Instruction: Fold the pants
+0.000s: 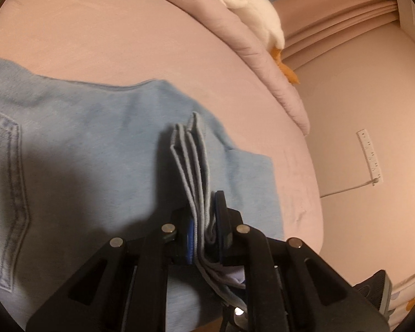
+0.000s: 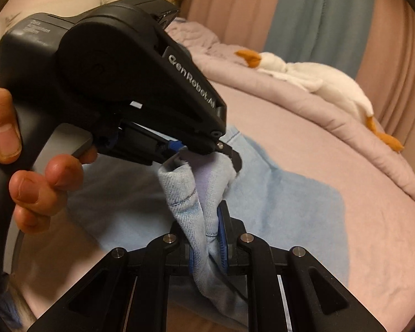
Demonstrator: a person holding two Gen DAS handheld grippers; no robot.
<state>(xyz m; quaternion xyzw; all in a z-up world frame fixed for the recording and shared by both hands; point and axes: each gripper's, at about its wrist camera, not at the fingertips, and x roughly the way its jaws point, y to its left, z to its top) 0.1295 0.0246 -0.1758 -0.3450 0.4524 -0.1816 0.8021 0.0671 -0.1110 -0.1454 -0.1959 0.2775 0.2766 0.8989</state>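
Note:
Light blue denim pants (image 1: 83, 144) lie spread on the pink bed sheet (image 1: 110, 41), a back pocket seam showing at the left. My left gripper (image 1: 204, 215) is shut on a stack of folded hem layers (image 1: 191, 152) that stand up between its pads. In the right wrist view my right gripper (image 2: 207, 238) is shut on a bunched part of the pants (image 2: 290, 202). Just above it, a hand (image 2: 33, 191) holds the left gripper (image 2: 207, 155), which pinches the same bunch of cloth (image 2: 191, 185). The two grippers are close together.
A rolled pink quilt (image 2: 332, 116) runs along the far side of the bed, with a white plush goose (image 2: 312, 77) on it. Curtains (image 2: 318, 13) hang behind. The bed edge (image 1: 315, 193) drops off at the right toward a wall with a white strip and cable (image 1: 369, 155).

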